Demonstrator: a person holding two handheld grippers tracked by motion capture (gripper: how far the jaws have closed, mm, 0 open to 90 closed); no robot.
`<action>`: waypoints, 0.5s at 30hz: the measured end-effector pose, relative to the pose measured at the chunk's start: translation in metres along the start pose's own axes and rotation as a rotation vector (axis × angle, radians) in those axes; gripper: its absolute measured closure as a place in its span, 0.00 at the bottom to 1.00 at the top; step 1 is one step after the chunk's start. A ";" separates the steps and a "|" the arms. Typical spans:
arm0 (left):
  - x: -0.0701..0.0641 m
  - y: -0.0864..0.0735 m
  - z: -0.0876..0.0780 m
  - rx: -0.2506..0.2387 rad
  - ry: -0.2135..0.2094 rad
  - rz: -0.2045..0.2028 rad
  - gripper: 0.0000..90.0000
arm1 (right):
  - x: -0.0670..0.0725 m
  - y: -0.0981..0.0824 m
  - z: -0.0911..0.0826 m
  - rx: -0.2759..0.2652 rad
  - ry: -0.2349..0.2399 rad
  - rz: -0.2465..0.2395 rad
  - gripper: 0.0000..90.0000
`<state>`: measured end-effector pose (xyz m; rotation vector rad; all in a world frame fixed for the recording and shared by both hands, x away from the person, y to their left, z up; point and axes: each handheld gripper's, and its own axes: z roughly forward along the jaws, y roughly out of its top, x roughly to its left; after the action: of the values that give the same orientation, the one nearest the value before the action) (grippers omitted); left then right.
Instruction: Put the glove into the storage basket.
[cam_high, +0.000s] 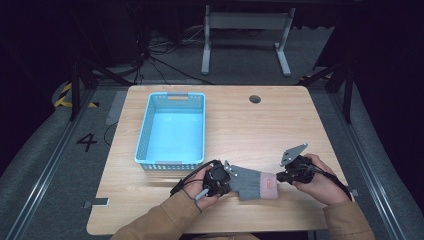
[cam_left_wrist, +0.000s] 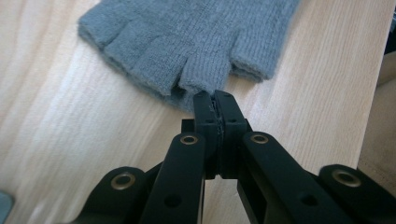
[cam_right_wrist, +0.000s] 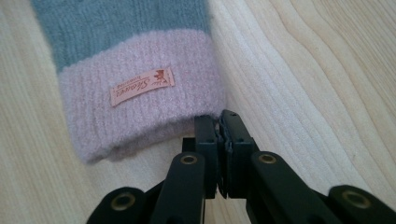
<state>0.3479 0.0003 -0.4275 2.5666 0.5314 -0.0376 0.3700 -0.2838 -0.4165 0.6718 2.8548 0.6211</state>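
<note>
A grey knitted fingerless glove (cam_high: 249, 183) with a pink cuff (cam_right_wrist: 140, 112) lies flat near the table's front edge. The cuff carries a small orange label (cam_right_wrist: 142, 86). My left gripper (cam_high: 231, 181) sits at the finger end of the glove. In the left gripper view the jaws of that gripper (cam_left_wrist: 215, 97) stand together, pinching the tip of one short finger stub (cam_left_wrist: 205, 74). My right gripper (cam_high: 278, 176) is at the opposite end. In the right gripper view its jaws (cam_right_wrist: 218, 117) are closed on the corner of the cuff's edge.
A light blue plastic basket (cam_high: 144, 131) stands on the wooden table (cam_high: 270, 130) at the left, just behind my left hand. A round cable hole (cam_high: 255, 99) is near the far edge. A white desk frame (cam_high: 245, 30) stands on the floor beyond.
</note>
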 end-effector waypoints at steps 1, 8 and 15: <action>0.002 0.000 0.002 0.008 -0.006 -0.007 0.99 | 0.000 0.000 0.001 0.006 0.001 0.002 0.95; 0.006 -0.002 -0.002 -0.035 -0.035 -0.030 0.72 | -0.002 -0.002 -0.003 -0.015 -0.007 0.005 0.83; 0.005 0.002 -0.015 -0.109 -0.012 -0.050 0.62 | -0.007 -0.006 -0.011 -0.048 -0.020 0.055 0.75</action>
<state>0.3516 0.0083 -0.4139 2.4458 0.5770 -0.0403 0.3717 -0.2960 -0.4090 0.7465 2.8020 0.6840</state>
